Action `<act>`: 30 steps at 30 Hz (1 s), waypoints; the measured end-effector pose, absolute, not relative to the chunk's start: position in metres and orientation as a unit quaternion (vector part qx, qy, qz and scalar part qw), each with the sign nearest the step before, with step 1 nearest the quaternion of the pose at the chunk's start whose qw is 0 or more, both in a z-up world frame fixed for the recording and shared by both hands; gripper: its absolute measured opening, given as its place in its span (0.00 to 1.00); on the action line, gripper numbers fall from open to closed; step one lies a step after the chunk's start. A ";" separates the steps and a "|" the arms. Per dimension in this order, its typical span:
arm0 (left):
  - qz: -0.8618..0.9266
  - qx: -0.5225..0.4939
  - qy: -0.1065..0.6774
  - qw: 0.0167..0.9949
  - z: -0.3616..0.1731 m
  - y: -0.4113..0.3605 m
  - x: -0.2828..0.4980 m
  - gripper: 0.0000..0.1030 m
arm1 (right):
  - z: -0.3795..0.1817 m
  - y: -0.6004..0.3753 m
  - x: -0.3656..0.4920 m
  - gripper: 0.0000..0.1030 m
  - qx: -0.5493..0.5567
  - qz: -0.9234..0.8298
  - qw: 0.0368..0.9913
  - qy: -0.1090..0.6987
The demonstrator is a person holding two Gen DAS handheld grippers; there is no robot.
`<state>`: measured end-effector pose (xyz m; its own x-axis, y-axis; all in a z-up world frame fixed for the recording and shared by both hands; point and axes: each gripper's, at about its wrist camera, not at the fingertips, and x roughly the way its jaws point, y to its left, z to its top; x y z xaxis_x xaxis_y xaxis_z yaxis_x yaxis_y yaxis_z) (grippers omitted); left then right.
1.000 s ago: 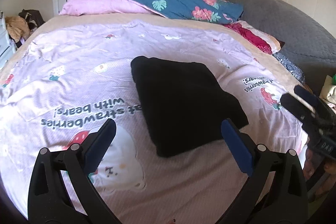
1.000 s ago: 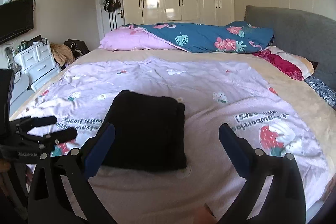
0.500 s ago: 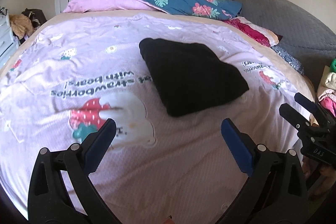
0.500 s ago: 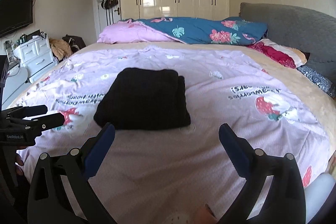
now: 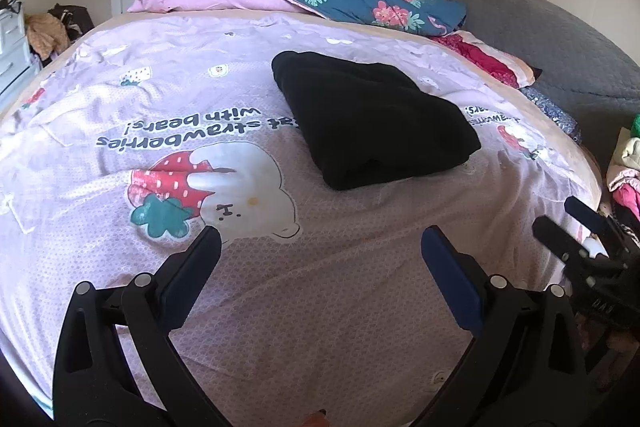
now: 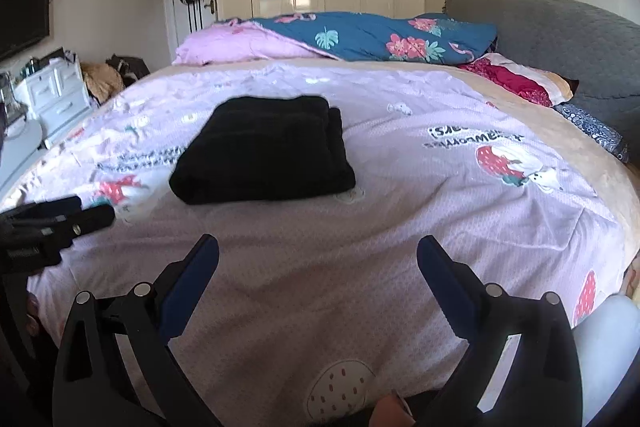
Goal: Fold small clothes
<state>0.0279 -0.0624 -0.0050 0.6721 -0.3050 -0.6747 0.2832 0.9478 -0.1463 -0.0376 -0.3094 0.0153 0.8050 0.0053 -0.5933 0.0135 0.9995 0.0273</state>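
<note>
Viewing the bed with its pink sheet, I see the black garment lying folded near the middle, well apart from both tools. I judge this fold finished; the next move calls for fetching another piece, perhaps from the pile at the right edge. Left gripper and right gripper hang empty, jaws spread wide. Against 1 s ago, both have backed away from the garment toward the bed's edge.
</note>
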 end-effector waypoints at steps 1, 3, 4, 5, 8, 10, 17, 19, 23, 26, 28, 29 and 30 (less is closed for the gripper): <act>-0.158 -0.013 0.372 0.915 -0.005 -0.062 0.028 0.91 | 0.013 -0.309 -0.037 0.96 0.014 -0.001 0.949 0.316; -0.154 -0.013 0.374 0.915 -0.006 -0.060 0.029 0.91 | 0.007 -0.308 -0.036 0.96 0.016 -0.002 0.947 0.322; -0.153 -0.014 0.375 0.914 -0.007 -0.059 0.029 0.91 | 0.005 -0.309 -0.035 0.96 0.018 -0.003 0.945 0.326; -0.153 -0.015 0.377 0.914 -0.007 -0.059 0.029 0.91 | 0.004 -0.309 -0.035 0.96 0.020 -0.003 0.944 0.330; -0.153 -0.016 0.382 0.911 -0.010 -0.058 0.029 0.91 | 0.003 -0.311 -0.033 0.96 0.025 -0.005 0.943 0.332; -0.154 -0.017 0.383 0.911 -0.011 -0.058 0.029 0.91 | 0.003 -0.313 -0.033 0.96 0.027 -0.006 0.942 0.333; -0.153 -0.019 0.386 0.910 -0.012 -0.056 0.029 0.91 | 0.002 -0.315 -0.033 0.96 0.031 -0.007 0.941 0.337; -0.152 -0.018 0.385 0.910 -0.011 -0.056 0.028 0.91 | 0.002 -0.315 -0.033 0.96 0.031 -0.008 0.941 0.336; -0.149 -0.015 0.383 0.911 -0.011 -0.056 0.028 0.91 | 0.001 -0.315 -0.032 0.96 0.030 -0.005 0.940 0.340; -0.144 -0.010 0.383 0.912 -0.011 -0.056 0.028 0.91 | 0.002 -0.315 -0.032 0.96 0.030 -0.005 0.940 0.340; -0.143 -0.008 0.384 0.912 -0.011 -0.056 0.028 0.91 | 0.001 -0.315 -0.032 0.96 0.031 -0.005 0.940 0.340; -0.143 -0.008 0.383 0.912 -0.011 -0.057 0.028 0.91 | 0.001 -0.315 -0.032 0.96 0.031 -0.005 0.940 0.341; -0.144 -0.008 0.383 0.912 -0.011 -0.057 0.028 0.91 | 0.001 -0.315 -0.032 0.96 0.031 -0.003 0.939 0.343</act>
